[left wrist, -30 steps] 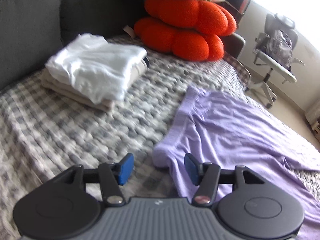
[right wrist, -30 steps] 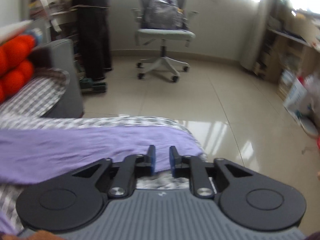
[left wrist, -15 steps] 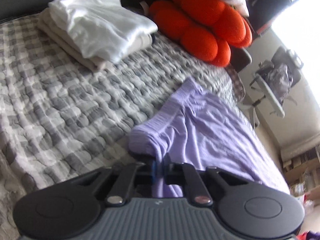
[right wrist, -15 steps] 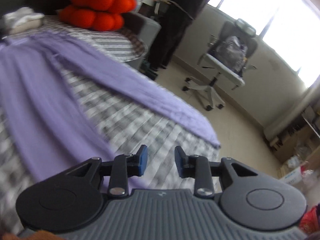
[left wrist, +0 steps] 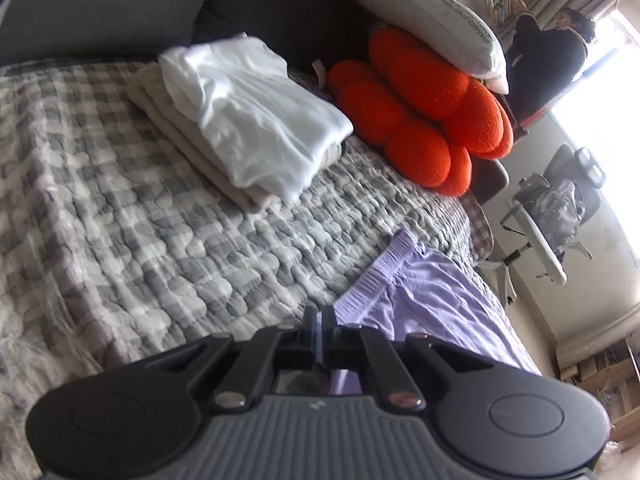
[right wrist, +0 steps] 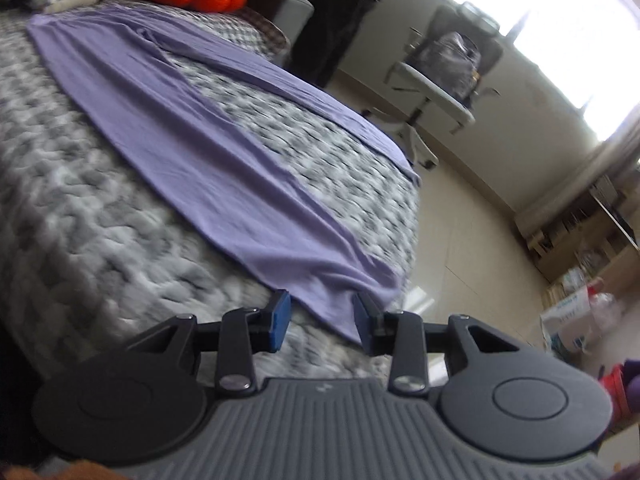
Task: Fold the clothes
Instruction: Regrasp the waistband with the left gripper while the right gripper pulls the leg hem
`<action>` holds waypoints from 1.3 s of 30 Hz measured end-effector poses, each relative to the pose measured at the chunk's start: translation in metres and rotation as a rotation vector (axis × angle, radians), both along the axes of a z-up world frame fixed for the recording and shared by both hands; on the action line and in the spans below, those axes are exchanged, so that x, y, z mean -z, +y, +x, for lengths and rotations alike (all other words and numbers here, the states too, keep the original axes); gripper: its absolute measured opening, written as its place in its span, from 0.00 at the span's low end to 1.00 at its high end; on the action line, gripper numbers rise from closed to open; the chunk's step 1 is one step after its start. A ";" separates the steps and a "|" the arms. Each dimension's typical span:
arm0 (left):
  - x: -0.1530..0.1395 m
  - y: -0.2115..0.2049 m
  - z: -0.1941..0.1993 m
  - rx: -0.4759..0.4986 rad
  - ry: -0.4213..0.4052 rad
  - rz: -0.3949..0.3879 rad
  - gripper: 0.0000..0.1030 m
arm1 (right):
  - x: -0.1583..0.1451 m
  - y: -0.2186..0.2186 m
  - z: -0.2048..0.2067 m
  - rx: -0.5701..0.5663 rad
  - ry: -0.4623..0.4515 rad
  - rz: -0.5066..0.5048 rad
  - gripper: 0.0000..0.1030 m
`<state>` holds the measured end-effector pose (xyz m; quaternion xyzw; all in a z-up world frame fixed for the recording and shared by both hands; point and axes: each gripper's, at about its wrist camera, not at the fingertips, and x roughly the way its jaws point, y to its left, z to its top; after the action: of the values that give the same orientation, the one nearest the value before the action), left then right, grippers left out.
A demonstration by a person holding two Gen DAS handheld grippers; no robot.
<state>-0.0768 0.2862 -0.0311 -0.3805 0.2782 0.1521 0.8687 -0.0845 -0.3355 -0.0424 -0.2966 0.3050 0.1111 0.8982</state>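
My left gripper point(left wrist: 320, 330) has just gone from spread wide to pressed together at the waistband corner of the lilac trousers point(left wrist: 432, 304). I believe cloth is pinched there, though the fabric between the pads is mostly hidden. That gives the fold its first anchor.

My right gripper point(right wrist: 318, 316) has swung from facing the floor to the hem of the near leg point(right wrist: 224, 152). Its jaws stand apart, with the hem at twelve o'clock just beyond the pads point(right wrist: 280, 314), not yet gripped.

The trousers lie flat along the checked quilt point(left wrist: 140, 248), legs splayed.

No containers appear. The nearest thing is the stack of folded clothes point(left wrist: 248, 120) at eleven o'clock in the left view, white on beige.
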 end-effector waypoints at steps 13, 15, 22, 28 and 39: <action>0.005 -0.009 0.015 0.073 0.010 -0.024 0.00 | 0.005 0.000 -0.009 -0.096 0.020 -0.040 0.01; -0.003 -0.006 0.007 0.059 -0.037 -0.019 0.00 | -0.004 -0.002 -0.018 -0.086 -0.011 -0.020 0.01; -0.012 0.009 -0.008 0.061 -0.049 0.010 0.00 | -0.002 -0.006 -0.034 -0.067 0.026 -0.014 0.01; -0.004 0.017 -0.015 0.099 -0.052 -0.068 0.01 | -0.003 -0.005 -0.042 -0.029 0.026 0.025 0.00; 0.002 0.017 -0.011 0.129 -0.043 -0.080 0.22 | -0.011 -0.020 -0.041 0.047 0.023 0.157 0.23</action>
<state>-0.0873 0.3033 -0.0333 -0.3997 0.2891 0.0765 0.8665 -0.1258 -0.3559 -0.0314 -0.2165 0.3126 0.1168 0.9175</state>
